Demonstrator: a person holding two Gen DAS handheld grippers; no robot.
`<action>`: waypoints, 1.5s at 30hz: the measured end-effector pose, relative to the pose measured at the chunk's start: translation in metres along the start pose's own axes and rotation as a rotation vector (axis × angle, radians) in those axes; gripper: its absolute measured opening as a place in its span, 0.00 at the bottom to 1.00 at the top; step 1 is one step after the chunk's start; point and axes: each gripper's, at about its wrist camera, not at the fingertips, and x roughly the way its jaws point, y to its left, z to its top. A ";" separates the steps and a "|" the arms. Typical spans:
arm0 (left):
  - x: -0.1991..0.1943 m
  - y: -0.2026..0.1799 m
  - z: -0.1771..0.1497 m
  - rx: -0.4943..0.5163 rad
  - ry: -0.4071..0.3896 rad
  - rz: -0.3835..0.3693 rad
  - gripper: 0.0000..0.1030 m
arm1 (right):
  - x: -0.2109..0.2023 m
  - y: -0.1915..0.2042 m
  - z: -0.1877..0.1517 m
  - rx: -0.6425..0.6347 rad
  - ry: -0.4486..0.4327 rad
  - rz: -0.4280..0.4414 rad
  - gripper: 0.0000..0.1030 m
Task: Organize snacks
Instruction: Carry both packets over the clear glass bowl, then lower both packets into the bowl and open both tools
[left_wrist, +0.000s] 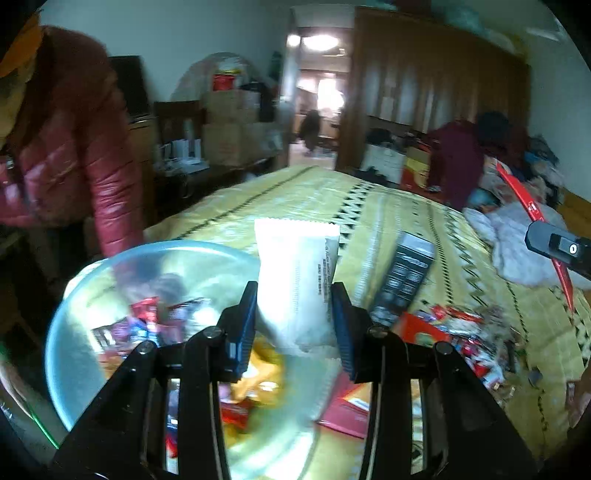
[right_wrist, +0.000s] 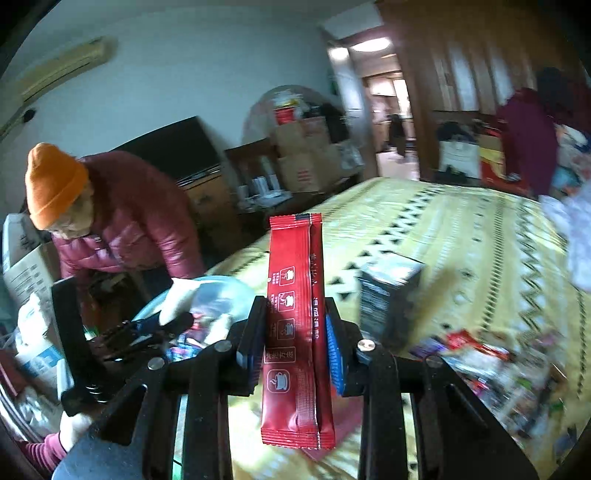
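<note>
My left gripper (left_wrist: 294, 317) is shut on a white snack packet (left_wrist: 297, 280) that stands upright between its blue pads, above a clear bowl (left_wrist: 85, 295) with several wrapped snacks inside. My right gripper (right_wrist: 295, 341) is shut on two long red sachets (right_wrist: 295, 332) held upright together. In the right wrist view the left gripper (right_wrist: 162, 325) with its white packet (right_wrist: 177, 297) hovers over the same bowl (right_wrist: 225, 291) at left. In the left wrist view the right gripper (left_wrist: 554, 254) shows at the right edge with a red sachet (left_wrist: 517, 192). A pile of loose snacks (left_wrist: 465, 332) lies on the yellow bedspread (left_wrist: 332, 192).
A dark box (left_wrist: 404, 280) (right_wrist: 388, 295) stands on the bedspread beside the snack pile (right_wrist: 480, 362). A red flat packet (left_wrist: 343, 410) lies near the bowl. A person in a red jacket (right_wrist: 140, 221) bends at the bed's left side. Another person (left_wrist: 458, 158) stands at the far right by clothes.
</note>
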 end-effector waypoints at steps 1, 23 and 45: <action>0.001 0.006 0.001 -0.008 0.002 0.014 0.38 | 0.007 0.011 0.002 -0.011 0.007 0.017 0.31; 0.038 0.098 -0.006 -0.130 0.083 0.189 0.38 | 0.145 0.114 0.007 -0.092 0.186 0.207 0.31; 0.043 0.108 -0.004 -0.121 0.092 0.194 0.38 | 0.155 0.121 0.005 -0.082 0.204 0.230 0.31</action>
